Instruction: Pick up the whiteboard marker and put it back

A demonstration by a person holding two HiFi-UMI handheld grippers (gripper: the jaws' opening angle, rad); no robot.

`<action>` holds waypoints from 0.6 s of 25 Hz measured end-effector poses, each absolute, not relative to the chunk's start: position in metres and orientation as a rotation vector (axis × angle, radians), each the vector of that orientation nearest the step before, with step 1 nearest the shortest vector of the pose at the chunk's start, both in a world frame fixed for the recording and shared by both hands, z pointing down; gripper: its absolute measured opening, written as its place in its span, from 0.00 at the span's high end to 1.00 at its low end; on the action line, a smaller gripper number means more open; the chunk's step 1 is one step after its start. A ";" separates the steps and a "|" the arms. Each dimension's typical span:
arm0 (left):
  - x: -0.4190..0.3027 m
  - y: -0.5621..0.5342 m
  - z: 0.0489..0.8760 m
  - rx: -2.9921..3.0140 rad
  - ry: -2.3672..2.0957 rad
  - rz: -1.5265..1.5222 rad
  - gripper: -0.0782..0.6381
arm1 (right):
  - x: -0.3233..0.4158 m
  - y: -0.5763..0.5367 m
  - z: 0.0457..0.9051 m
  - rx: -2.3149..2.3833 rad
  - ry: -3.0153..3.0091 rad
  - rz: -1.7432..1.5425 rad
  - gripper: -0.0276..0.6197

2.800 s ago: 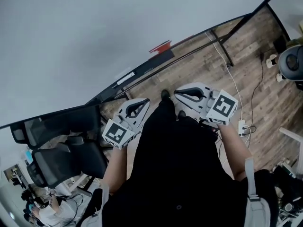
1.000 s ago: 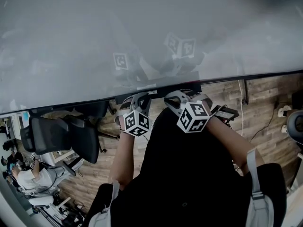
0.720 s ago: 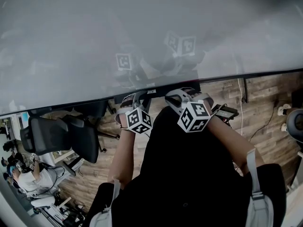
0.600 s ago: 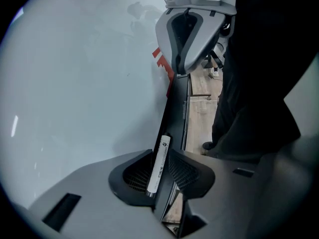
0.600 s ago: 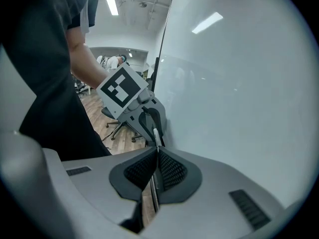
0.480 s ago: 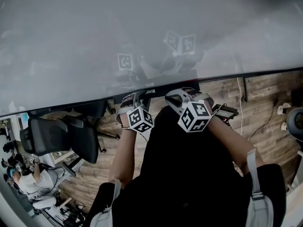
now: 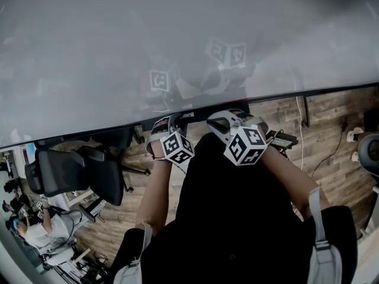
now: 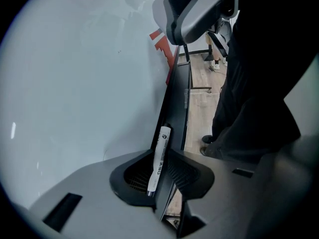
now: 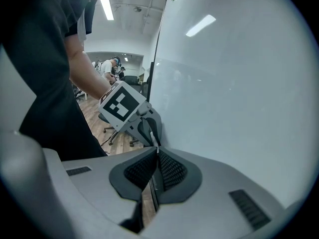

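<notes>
Whiteboard (image 7: 177,46): fills the upper part of the head view, with faint reflections of both marker cubes on its surface. All places below are given relative to it.

Person: stands directly in front of the whiteboard in a black top, forearms reaching toward its lower edge.

Wooden floor (image 7: 331,123): shows below the whiteboard's lower edge.

Office chair (image 7: 77,170): black, below the whiteboard and off to the person's left, well apart from both grippers.

Black ledge (image 8: 177,96): runs along the whiteboard's lower edge. A red item (image 8: 160,41) sits against the whiteboard farther along it.

Left gripper (image 7: 169,129): just beside the whiteboard's lower edge, above the ledge. In the left gripper view its jaws are closed on the whiteboard marker (image 8: 159,151), clamping the barrel between the ribbed pads.

Right gripper (image 7: 228,123): also at the whiteboard's lower edge, near the left gripper, on the person's right. In the right gripper view (image 9: 157,151) its pads meet at the tips with nothing held.

Whiteboard marker: white barrel with dark print. It lies lengthwise between the left gripper's pads, and its far end points along the ledge close to the whiteboard's face. I cannot tell whether that end touches the ledge.
</notes>
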State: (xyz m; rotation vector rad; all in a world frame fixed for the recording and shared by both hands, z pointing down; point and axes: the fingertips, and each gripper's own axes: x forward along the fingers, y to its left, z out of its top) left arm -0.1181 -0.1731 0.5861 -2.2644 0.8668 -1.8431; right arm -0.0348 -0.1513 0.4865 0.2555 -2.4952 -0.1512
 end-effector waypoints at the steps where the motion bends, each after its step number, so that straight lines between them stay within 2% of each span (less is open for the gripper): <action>1: -0.118 -0.173 0.586 -2.263 0.865 -1.846 0.75 | -0.035 -0.152 0.486 0.260 -2.497 -0.150 0.93; 15: -0.109 -0.175 0.584 -2.318 0.824 -1.799 0.78 | -0.037 -0.152 0.477 0.277 -2.541 -0.159 0.93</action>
